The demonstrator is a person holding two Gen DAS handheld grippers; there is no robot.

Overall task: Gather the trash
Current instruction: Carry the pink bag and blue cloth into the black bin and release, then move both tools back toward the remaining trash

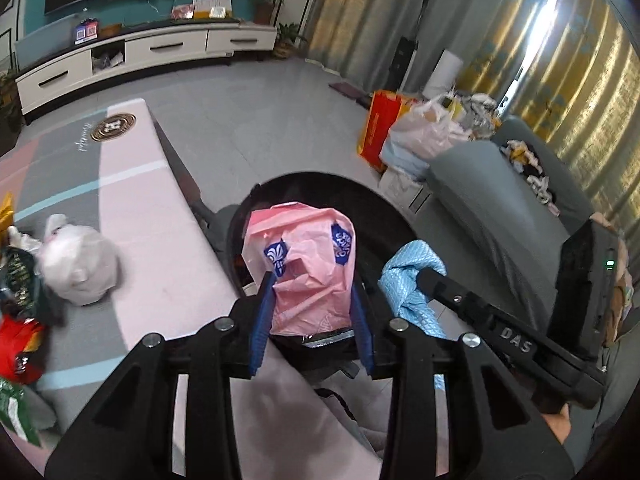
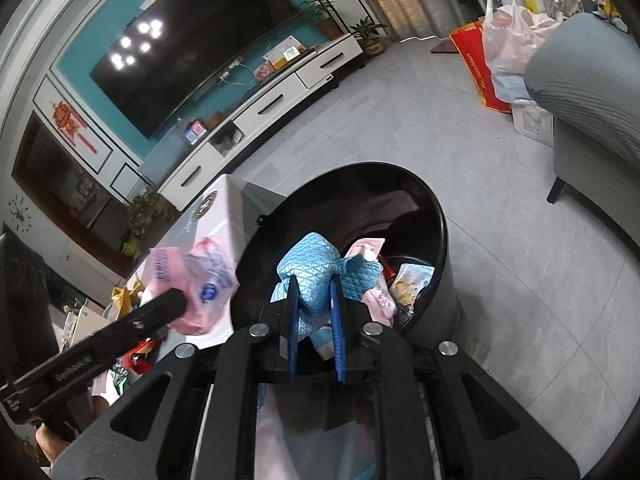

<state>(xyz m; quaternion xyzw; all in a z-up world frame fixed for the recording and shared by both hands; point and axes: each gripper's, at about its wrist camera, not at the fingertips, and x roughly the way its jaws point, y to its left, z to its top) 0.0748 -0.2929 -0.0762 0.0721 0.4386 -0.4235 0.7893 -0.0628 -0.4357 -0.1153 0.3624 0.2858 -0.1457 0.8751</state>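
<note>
Both hands over the bin point(image 2: 436, 216). My left jaws point(image 1: 312, 304) pinch a pink bag point(image 1: 304, 268), crumpled, hanging above the bin's open mouth, just short of the far rim. My right jaws point(image 2: 314, 312) stand narrow, clamped on a blue cloth point(image 2: 316, 272), also above the opening.

Done so far, by what lies inside: wrappers point(image 2: 412, 276) and pink packets already in the bin.

Left to do: drop both pieces, neither yet released. Then the surface point(image 1: 140, 240) beside the bin — a white bag point(image 1: 80, 264) tied shut, a red wrapper point(image 1: 20, 344), green packets point(image 1: 16, 412) and a dark one at the left edge. My guess: past the start, well short of finished.
</note>
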